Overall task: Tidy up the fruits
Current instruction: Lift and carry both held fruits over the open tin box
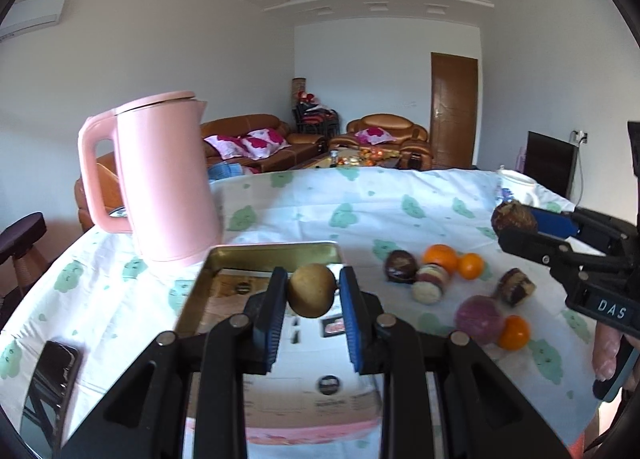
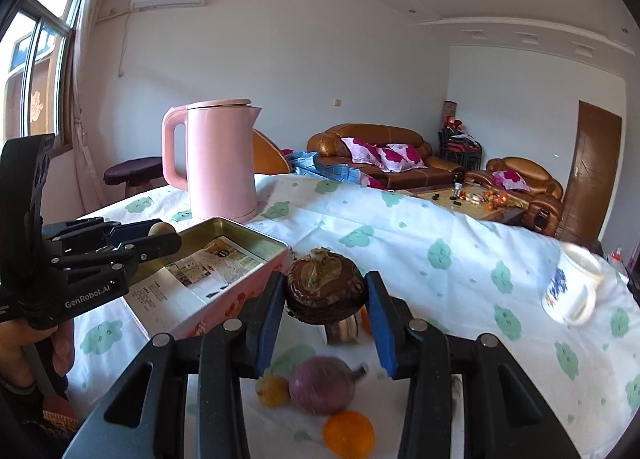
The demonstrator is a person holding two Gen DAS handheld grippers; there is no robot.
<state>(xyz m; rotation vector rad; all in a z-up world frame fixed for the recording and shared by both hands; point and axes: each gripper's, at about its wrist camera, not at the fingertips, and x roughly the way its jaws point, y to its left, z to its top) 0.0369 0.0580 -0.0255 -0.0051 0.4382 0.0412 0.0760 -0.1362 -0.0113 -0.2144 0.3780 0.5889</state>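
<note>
White walls, brown leather sofas (image 2: 372,157), wooden door (image 1: 454,109), sunlit window (image 2: 36,71).

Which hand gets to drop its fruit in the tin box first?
Probably the left. The left gripper already holds its round tan fruit right over the open tin box. The right gripper holds a dark brown fruit over the loose fruit, beside the box.

Cloud-print table (image 1: 400,195) carries kettle (image 1: 168,179), tin (image 1: 200,283), mug (image 2: 572,287), phone (image 1: 52,375) — and loose fruits (image 1: 452,279).

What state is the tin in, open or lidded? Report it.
Open: the tin shows no lid, its gold inner walls and paper-lined bottom are exposed, and no fruit lies inside.
</note>
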